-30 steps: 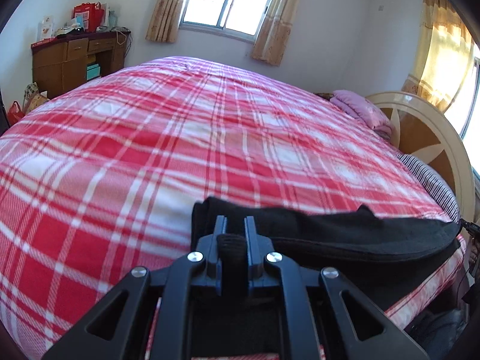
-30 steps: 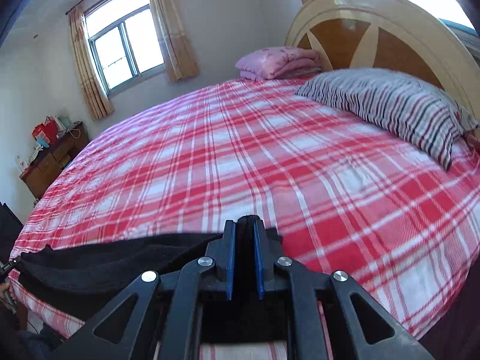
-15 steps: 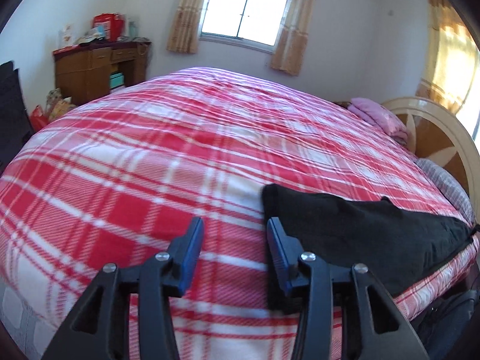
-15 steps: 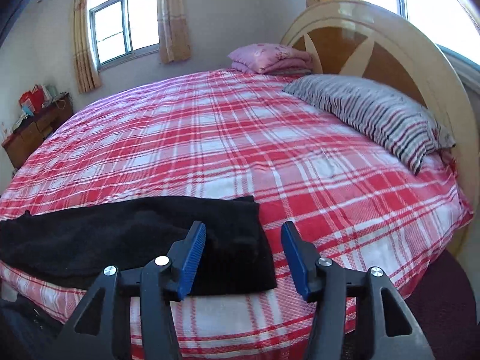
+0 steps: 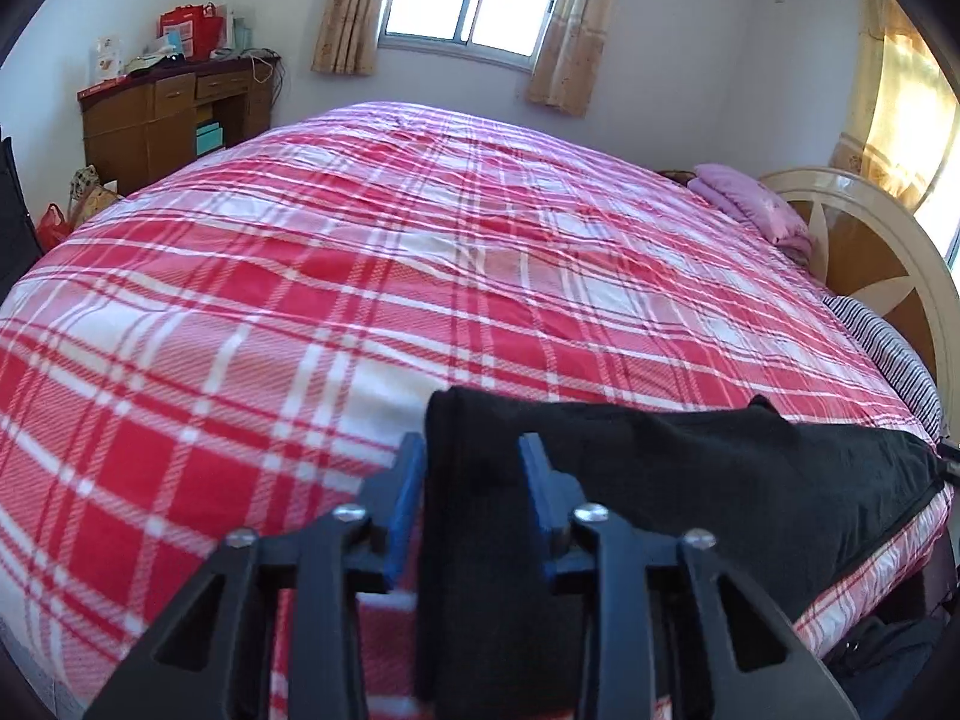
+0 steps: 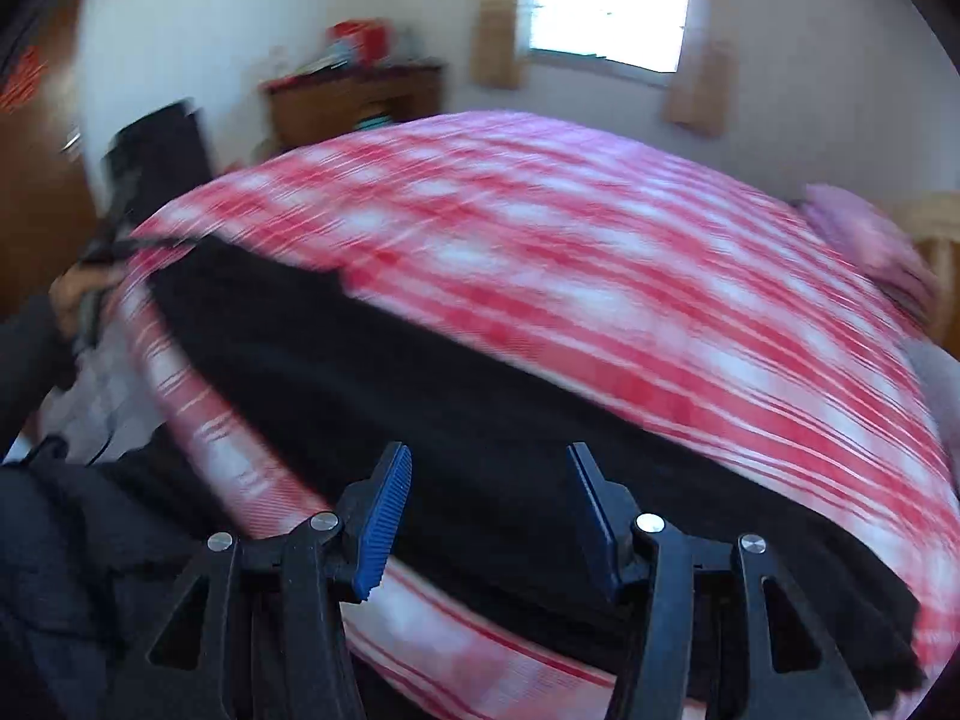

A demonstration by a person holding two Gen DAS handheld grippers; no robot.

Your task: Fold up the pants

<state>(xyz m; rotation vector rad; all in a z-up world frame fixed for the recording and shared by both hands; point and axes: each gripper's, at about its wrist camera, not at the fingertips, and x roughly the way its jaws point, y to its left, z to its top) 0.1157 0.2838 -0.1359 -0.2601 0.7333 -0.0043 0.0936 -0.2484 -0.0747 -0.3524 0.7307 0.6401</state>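
Along the near edge of the bed (image 5: 240, 312), the black pants (image 5: 690, 468) are lying in a long flat band, their long axis running parallel to that edge. You are bringing the left gripper (image 5: 471, 474) over one end of the band: its blue fingers (image 5: 403, 489) are straddling the corner of the cloth and closing, with fabric between them but not yet visibly pinched. Your right gripper (image 6: 489, 504) is hovering above the band's middle stretch, fingers (image 6: 384, 519) spread wide with nothing gripped; that view is blurred, so I cannot tell how close they are to the cloth. The pants (image 6: 480, 420) are stretching away to both sides of the right fingers, so the left hand is the nearer one to a graspable end. No containers are holding anything relevant; a folded pink blanket (image 5: 750, 204) and a striped pillow (image 5: 888, 354) are sitting well apart, by the headboard (image 5: 870, 252).
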